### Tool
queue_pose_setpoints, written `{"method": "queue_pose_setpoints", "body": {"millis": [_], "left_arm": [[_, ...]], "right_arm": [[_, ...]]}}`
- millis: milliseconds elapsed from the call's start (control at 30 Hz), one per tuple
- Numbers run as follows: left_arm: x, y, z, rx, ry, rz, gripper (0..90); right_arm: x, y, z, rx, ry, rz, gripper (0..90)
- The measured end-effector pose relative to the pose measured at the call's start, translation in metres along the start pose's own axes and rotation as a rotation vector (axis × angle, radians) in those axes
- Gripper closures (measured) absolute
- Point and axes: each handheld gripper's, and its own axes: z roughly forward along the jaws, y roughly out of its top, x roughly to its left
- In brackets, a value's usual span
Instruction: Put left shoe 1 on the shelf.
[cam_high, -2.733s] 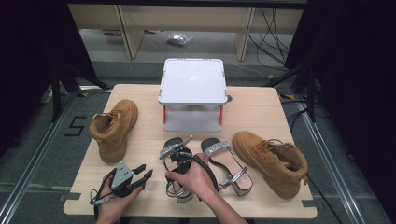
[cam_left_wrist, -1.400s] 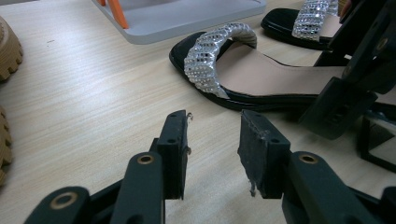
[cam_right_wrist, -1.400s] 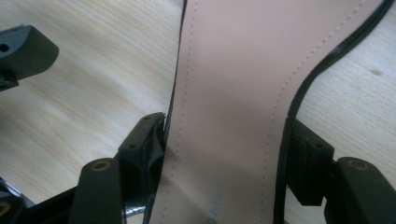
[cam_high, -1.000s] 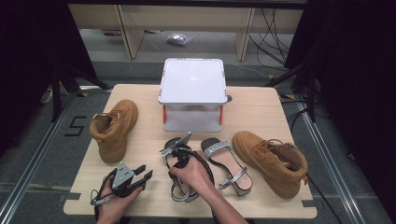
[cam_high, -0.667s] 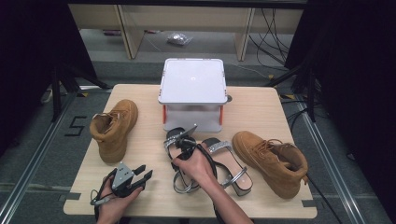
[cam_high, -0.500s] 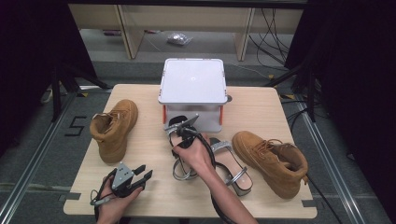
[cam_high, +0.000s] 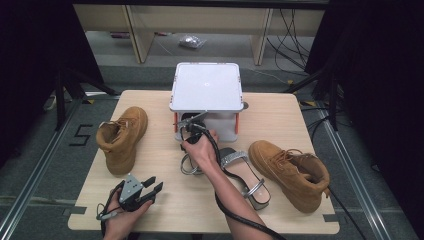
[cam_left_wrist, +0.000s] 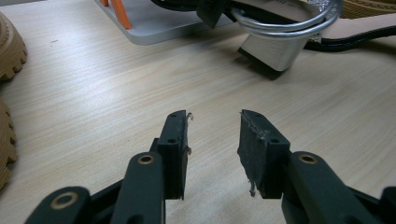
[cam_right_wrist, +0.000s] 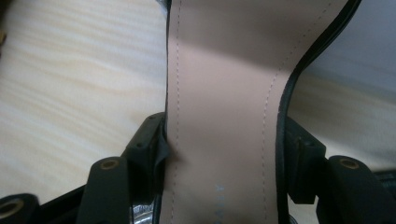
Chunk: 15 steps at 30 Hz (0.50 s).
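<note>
Table (cam_high: 280, 125): light wood, rectangular. Largest item on it is the white two-tier rack (cam_high: 206, 86) with orange posts, at mid far edge.

Tan boot (cam_high: 121, 136) toward the left edge, sole facing the near-left, tilted on its side. Second tan boot (cam_high: 292, 172) toward the right edge, nearer the near-right corner, lying roughly upright with laces up.

Silver sandal (cam_high: 247, 175) flat on the table between centre and the right boot, toe toward the near edge, touching or just beside that boot's toe area; cannot tell which.

Held sandal (cam_high: 192, 162): in the right gripper (cam_high: 192, 129), just in front of the rack's lower shelf, toe end pointing at the rack, silver heel strap hanging toward table centre. In the right gripper view the beige insole (cam_right_wrist: 224, 116) with black edging runs straight between the jaws, both pads pressed on its sides — clamped on the sandal. In the left gripper view its block heel (cam_left_wrist: 275, 49) and silver strap loop show above the wood.

Left gripper (cam_high: 150, 187): near the near-left corner, in the left hand (cam_high: 122, 215), low over the table. Jaws apart, nothing between them, bare wood below. Well apart from the held sandal.
</note>
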Motion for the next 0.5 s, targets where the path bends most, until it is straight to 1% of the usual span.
{"method": "queue_pose_setpoints", "body": {"millis": [100,133,167,200,233,267,300,333,367,400,433,500], "left_arm": [[-0.001,0.0,0.0,0.0,0.0,-0.003,61.5],[0.0,0.0,0.0,0.002,0.001,-0.001,61.5],[0.0,0.0,-0.001,0.002,0.001,-0.001,61.5],[0.0,0.0,-0.001,0.002,0.001,-0.001,61.5],[0.0,0.0,-0.001,0.001,0.001,-0.001,61.5],[0.0,0.0,-0.001,0.005,0.002,-0.001,61.4],[0.0,0.0,-0.001,0.003,0.002,-0.002,61.5],[0.0,0.0,-0.001,0.0,-0.001,-0.002,61.4],[0.0,0.0,0.0,0.002,0.0,-0.001,61.5],[0.0,0.0,0.0,0.002,-0.001,0.0,61.5],[-0.001,0.0,0.0,0.003,-0.001,0.001,61.5],[-0.001,0.0,-0.001,0.004,0.001,0.0,61.5]], "right_arm": [[0.0,0.002,0.003,-0.015,0.003,-0.014,42.5],[0.001,0.003,0.005,-0.01,0.001,-0.002,42.5],[0.001,0.004,0.009,-0.012,-0.006,0.0,42.5],[0.001,0.004,0.01,-0.017,0.002,0.011,42.5],[-0.001,0.005,0.013,-0.015,0.006,-0.003,42.4],[-0.001,0.004,0.014,-0.021,0.0,0.013,42.3],[-0.004,0.005,0.016,-0.029,-0.012,-0.008,42.2],[-0.003,0.005,0.017,-0.019,-0.019,0.011,42.0],[-0.005,0.005,0.019,-0.037,-0.009,-0.013,41.7],[-0.005,0.005,0.019,-0.037,-0.009,-0.013,41.7],[-0.005,0.006,0.02,-0.021,-0.014,0.001,41.0],[-0.005,0.005,0.021,-0.026,-0.017,0.0,40.6]]}}
